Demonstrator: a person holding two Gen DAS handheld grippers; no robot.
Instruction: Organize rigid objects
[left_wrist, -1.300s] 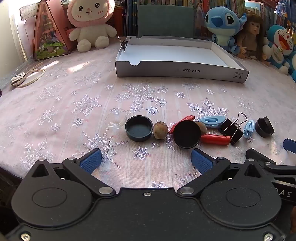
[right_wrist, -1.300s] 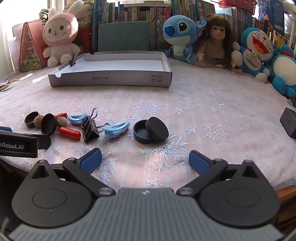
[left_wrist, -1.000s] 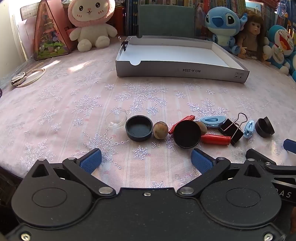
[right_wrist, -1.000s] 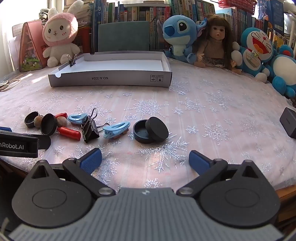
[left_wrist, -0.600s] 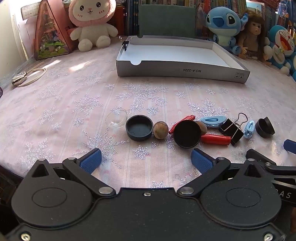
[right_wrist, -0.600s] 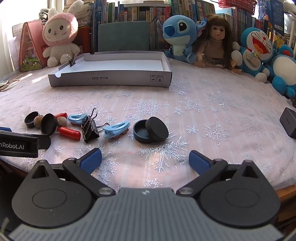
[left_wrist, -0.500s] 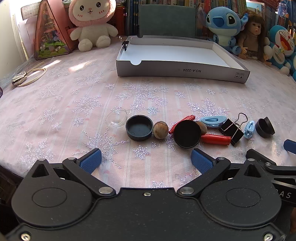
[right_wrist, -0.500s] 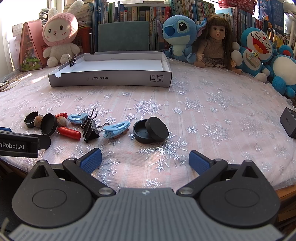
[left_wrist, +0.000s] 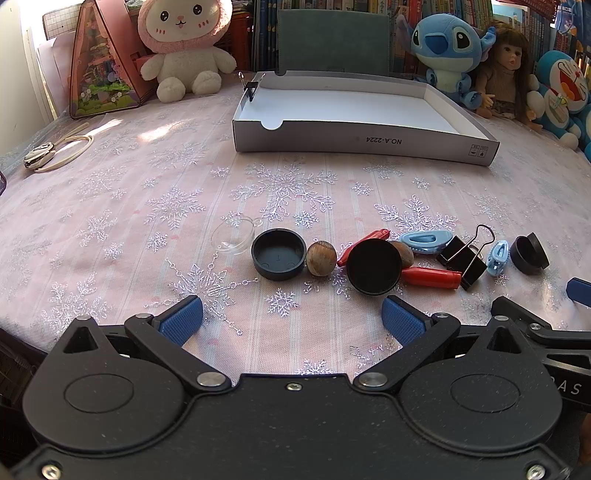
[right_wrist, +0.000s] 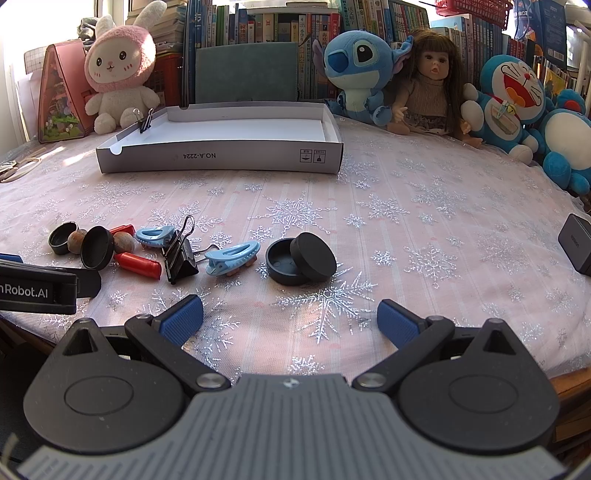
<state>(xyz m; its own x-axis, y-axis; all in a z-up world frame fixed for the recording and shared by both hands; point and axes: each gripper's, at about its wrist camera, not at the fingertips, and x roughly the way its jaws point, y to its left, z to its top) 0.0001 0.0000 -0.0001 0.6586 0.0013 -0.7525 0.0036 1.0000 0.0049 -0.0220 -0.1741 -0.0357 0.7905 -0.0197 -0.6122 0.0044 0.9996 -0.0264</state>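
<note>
A row of small items lies across the near table: a clear plastic half-shell (left_wrist: 233, 239), a black cap (left_wrist: 279, 254), a nut (left_wrist: 321, 258), a black lid on edge (left_wrist: 373, 266), a red tube (left_wrist: 430, 277), a black binder clip (left_wrist: 461, 255), blue clips (right_wrist: 231, 257) and a black cap pair (right_wrist: 301, 257). A shallow white box (left_wrist: 362, 142) stands further back, with a small binder clip (right_wrist: 145, 122) on its left wall. My left gripper (left_wrist: 291, 320) is open just short of the black cap and nut. My right gripper (right_wrist: 290, 321) is open just short of the cap pair. Both hold nothing.
Plush toys (right_wrist: 120, 74) and a doll (right_wrist: 432, 92) line the far edge before bookshelves. A pink house-shaped box (left_wrist: 99, 62) and a cord (left_wrist: 59, 147) lie at far left. A dark device (right_wrist: 576, 243) sits at the right edge.
</note>
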